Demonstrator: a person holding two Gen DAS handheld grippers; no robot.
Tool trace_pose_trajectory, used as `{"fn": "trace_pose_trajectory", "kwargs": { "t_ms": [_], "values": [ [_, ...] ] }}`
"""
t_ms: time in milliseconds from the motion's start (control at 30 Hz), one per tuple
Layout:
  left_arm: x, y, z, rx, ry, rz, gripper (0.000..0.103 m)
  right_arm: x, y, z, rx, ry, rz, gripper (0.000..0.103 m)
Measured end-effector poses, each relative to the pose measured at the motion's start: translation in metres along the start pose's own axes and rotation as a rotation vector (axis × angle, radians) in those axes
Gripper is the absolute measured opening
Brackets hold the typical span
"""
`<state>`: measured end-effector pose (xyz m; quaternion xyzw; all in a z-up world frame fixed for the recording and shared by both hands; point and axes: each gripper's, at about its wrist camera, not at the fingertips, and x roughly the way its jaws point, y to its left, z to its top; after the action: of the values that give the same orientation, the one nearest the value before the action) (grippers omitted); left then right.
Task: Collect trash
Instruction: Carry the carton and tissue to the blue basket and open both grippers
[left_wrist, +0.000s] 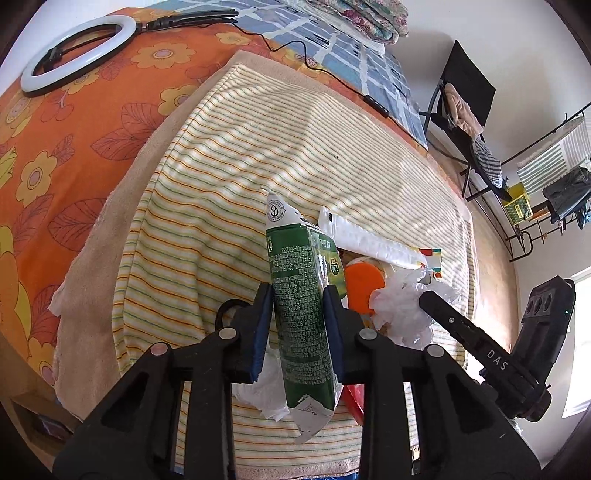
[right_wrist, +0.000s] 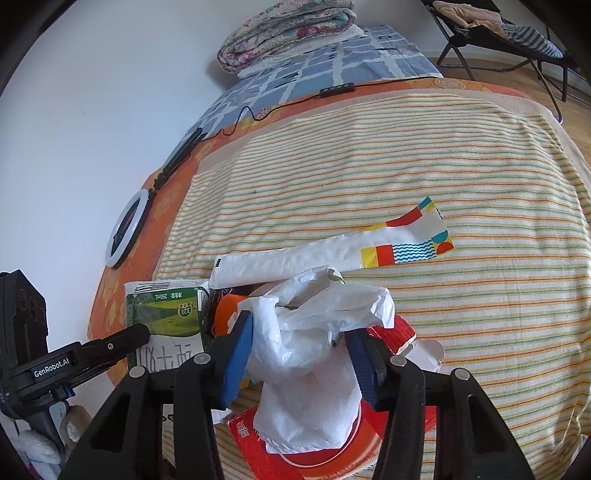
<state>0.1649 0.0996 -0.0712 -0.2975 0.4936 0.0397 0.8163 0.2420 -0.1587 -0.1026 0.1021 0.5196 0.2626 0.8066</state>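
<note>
My left gripper (left_wrist: 297, 314) is shut on a green and white milk carton (left_wrist: 301, 314) and holds it upright over the striped cloth (left_wrist: 229, 155); the carton also shows in the right wrist view (right_wrist: 166, 314). My right gripper (right_wrist: 301, 347) is shut on a white plastic bag (right_wrist: 314, 343), which shows in the left wrist view too (left_wrist: 402, 306). Beside the bag lie a long white wrapper with coloured shapes (right_wrist: 332, 251), an orange lid (left_wrist: 364, 284) and a flat red package (right_wrist: 321, 454).
A ring light (left_wrist: 74, 55) and its black cable (left_wrist: 306, 55) lie on the orange flowered sheet (left_wrist: 55, 140). Folded quilts (right_wrist: 288, 29) rest at the bed's far end. A black folding chair (left_wrist: 465, 110) and a clothes rack (left_wrist: 554, 184) stand beyond the bed.
</note>
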Motion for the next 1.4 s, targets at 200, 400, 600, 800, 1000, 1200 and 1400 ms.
{"fn": "trace_pose_trajectory", "kwargs": {
  "t_ms": [200, 400, 600, 800, 1000, 1200, 1400],
  "values": [
    [-0.013, -0.007, -0.004, 0.024, -0.031, -0.011, 0.025, -0.019, 0.007, -0.003, -0.044, -0.045, 0.003, 0.032],
    [-0.038, -0.018, -0.01, 0.07, -0.085, -0.024, 0.025, -0.05, 0.017, -0.002, -0.073, -0.122, 0.006, 0.031],
    [-0.067, -0.026, -0.032, 0.152, -0.109, -0.028, 0.025, -0.084, 0.031, -0.014, -0.121, -0.168, -0.004, 0.031],
    [-0.094, -0.026, -0.074, 0.23, -0.108, -0.033, 0.025, -0.119, 0.051, -0.054, -0.195, -0.173, 0.01, 0.031],
    [-0.11, -0.025, -0.117, 0.273, -0.095, -0.039, 0.025, -0.145, 0.056, -0.102, -0.226, -0.158, 0.015, 0.031],
    [-0.114, -0.021, -0.158, 0.322, -0.074, -0.021, 0.025, -0.156, 0.048, -0.142, -0.207, -0.135, 0.019, 0.031],
    [-0.1, -0.013, -0.193, 0.346, -0.027, -0.005, 0.025, -0.153, 0.044, -0.181, -0.205, -0.097, 0.015, 0.031]
  ]
}}
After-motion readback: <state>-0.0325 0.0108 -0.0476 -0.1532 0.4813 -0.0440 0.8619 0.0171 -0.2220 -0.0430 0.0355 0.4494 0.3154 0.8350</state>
